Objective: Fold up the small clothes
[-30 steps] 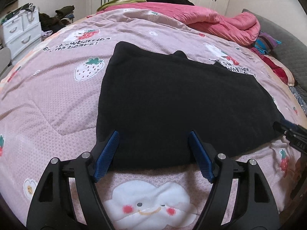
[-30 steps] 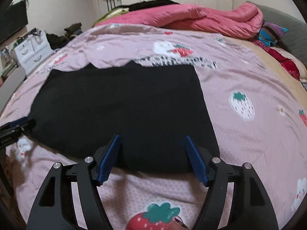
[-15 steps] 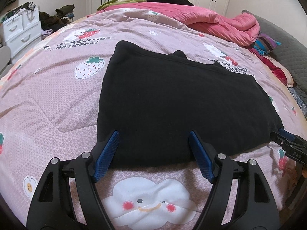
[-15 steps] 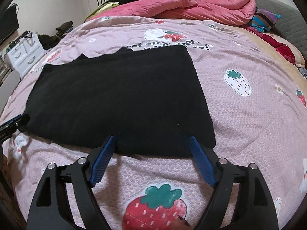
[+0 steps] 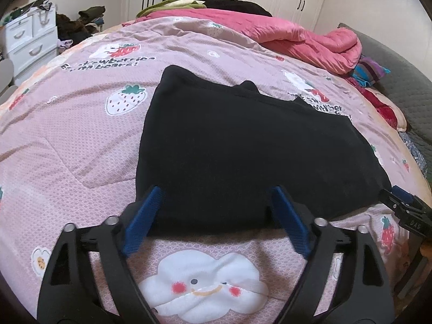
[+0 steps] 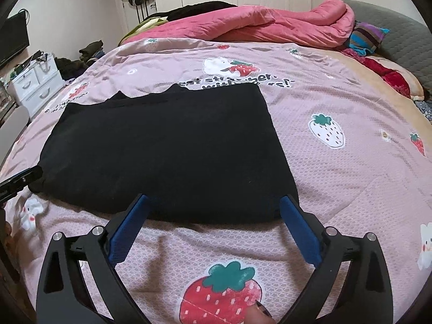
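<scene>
A black garment [image 5: 243,148] lies folded flat on the pink strawberry-print bedspread [image 5: 67,140]; it also shows in the right wrist view [image 6: 167,148]. My left gripper [image 5: 216,197] is open and empty, its blue pads straddling the garment's near edge towards the left corner. My right gripper [image 6: 213,202] is open and empty, just off the near edge towards the right corner. The right gripper's tip shows at the right edge of the left wrist view [image 5: 402,202]. The left gripper's tip shows at the left edge of the right wrist view [image 6: 21,179].
A rumpled pink quilt [image 5: 297,37] and dark clothes lie at the far side of the bed. A grey headboard [image 6: 399,40] with striped cushions stands at the right. White drawers [image 5: 29,37] stand on the floor at the left. White wardrobes line the back wall.
Both grippers have drawn back and lifted slightly from the garment's near edge. The right one has pulled back further. The garment has not moved.
</scene>
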Motion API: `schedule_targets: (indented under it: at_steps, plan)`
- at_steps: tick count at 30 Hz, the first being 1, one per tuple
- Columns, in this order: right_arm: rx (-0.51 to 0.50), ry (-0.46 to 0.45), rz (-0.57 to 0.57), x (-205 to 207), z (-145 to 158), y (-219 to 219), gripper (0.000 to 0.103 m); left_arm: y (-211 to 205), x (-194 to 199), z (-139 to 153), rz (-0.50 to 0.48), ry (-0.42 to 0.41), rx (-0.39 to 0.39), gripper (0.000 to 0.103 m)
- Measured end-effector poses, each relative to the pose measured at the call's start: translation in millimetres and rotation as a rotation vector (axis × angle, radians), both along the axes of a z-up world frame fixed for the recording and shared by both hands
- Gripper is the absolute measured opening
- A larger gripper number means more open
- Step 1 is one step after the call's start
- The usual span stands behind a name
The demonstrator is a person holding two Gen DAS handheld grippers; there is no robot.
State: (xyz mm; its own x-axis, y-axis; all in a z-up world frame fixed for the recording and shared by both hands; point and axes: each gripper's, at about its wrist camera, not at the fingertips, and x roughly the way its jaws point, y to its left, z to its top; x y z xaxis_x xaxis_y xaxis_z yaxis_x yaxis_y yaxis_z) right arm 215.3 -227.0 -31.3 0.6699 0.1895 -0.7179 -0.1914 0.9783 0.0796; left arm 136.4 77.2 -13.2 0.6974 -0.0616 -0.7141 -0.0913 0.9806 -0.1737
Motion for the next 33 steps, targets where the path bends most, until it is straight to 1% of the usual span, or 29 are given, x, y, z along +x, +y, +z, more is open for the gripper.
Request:
schedule_targets:
  at_steps: [6,11,20,25,33]
  plan:
    - [-0.005,-0.021,-0.013,-1.6,4.0,-0.2,0.098,0.1,0.1,2.0,0.01,-0.007,0.011,0.094]
    - [-0.011,-0.042,-0.01,-3.2,7.0,1.5,0.098,0.1,-2.3,4.7,0.018,-0.018,0.027,0.094]
    - [-0.024,-0.082,0.007,-8.9,12.7,7.6,0.098,4.0,-5.7,10.9,0.031,-0.031,0.027,0.094]
    - [-0.049,-0.102,0.023,-10.7,13.7,16.7,0.098,9.7,-7.4,13.3,0.05,-0.036,0.031,0.094]
    - [-0.06,-0.137,0.069,-15.9,15.3,37.0,0.099,21.8,-8.0,13.5,0.091,-0.031,0.052,0.094]
